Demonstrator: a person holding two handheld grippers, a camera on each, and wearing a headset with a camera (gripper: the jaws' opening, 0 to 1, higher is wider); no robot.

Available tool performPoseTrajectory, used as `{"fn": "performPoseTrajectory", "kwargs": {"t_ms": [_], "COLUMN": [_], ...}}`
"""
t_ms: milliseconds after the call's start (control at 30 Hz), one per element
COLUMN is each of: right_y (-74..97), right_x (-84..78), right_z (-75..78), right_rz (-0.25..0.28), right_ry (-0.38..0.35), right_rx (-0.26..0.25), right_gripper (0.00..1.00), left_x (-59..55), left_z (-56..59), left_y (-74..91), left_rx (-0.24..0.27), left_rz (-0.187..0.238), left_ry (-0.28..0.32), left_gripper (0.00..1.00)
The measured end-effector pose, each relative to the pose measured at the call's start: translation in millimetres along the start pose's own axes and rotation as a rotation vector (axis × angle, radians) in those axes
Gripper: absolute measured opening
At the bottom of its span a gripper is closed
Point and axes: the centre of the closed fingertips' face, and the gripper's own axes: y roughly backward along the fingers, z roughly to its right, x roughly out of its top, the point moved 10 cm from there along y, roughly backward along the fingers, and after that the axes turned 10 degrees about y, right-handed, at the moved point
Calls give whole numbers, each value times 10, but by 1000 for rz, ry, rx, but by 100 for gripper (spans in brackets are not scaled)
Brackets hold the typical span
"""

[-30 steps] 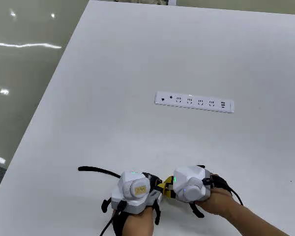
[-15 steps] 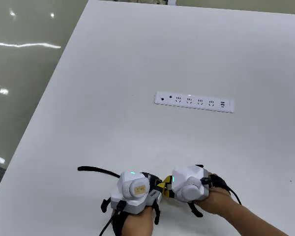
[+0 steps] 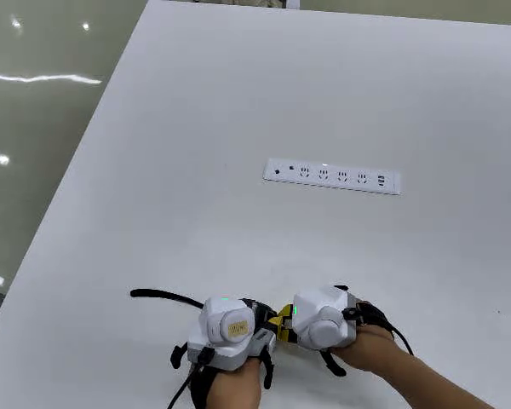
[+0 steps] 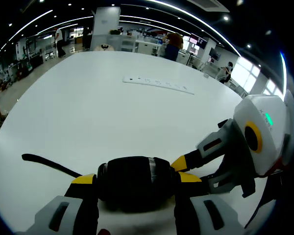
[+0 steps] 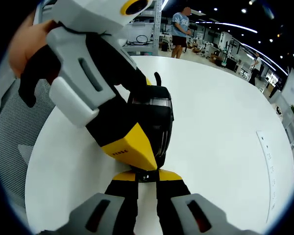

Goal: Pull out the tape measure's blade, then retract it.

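Table [image 3: 238, 102]: white and wide; all the work sits at its near edge, at 6 o'clock in the head view.
Power strip [image 3: 330, 176]: it lies flat at 12 o'clock from the grippers, well apart from them and out of the way of the pull.
Left gripper [image 4: 135, 177]: clenched on the case, one yellow pad on each flat side; it is the holding hand.
Right gripper [image 5: 147, 176]: its jaws are pressed almost together, nose to nose with the left one.
Tape measure [image 3: 281, 324]: a black case between the two grippers, at 3 o'clock from the left one and 9 o'clock from the right one.
Hook [image 5: 147, 178]: a small dark piece at the mouth of the case, nipped by the right jaws; I judge it is the end of the blade. No blade length shows yet, so the pull should go toward 3 o'clock, along the 9-to-3 line.
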Motion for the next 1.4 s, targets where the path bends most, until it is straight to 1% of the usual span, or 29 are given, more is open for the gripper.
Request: {"fn": "performPoseTrajectory", "kwargs": {"t_ms": [167,300,700,1133,1400], "right_y": [1,6,12,6,3], "right_x": [1,-3,14,28,34], "right_z": [0,2,-11,-13,-12], "right_rz": [-1,1,-17,-24,-26], "right_ry": [5,-6,-5,-8,-7], "right_rx": [-2,-2,-11,-11,-16], "right_gripper": [13,13,13,15,16], "left_x": [6,12,3,7,5], "left_z": [0,-3,-6,-22,-27], "left_y": [1,3,10,8,6], "left_rx": [-1,-4,-8,-21,-28], "left_rz": [1,2,9,-4,-5], "left_ry": [1,6,13,14,2], "left_gripper": [60,60,62,63,64]}}
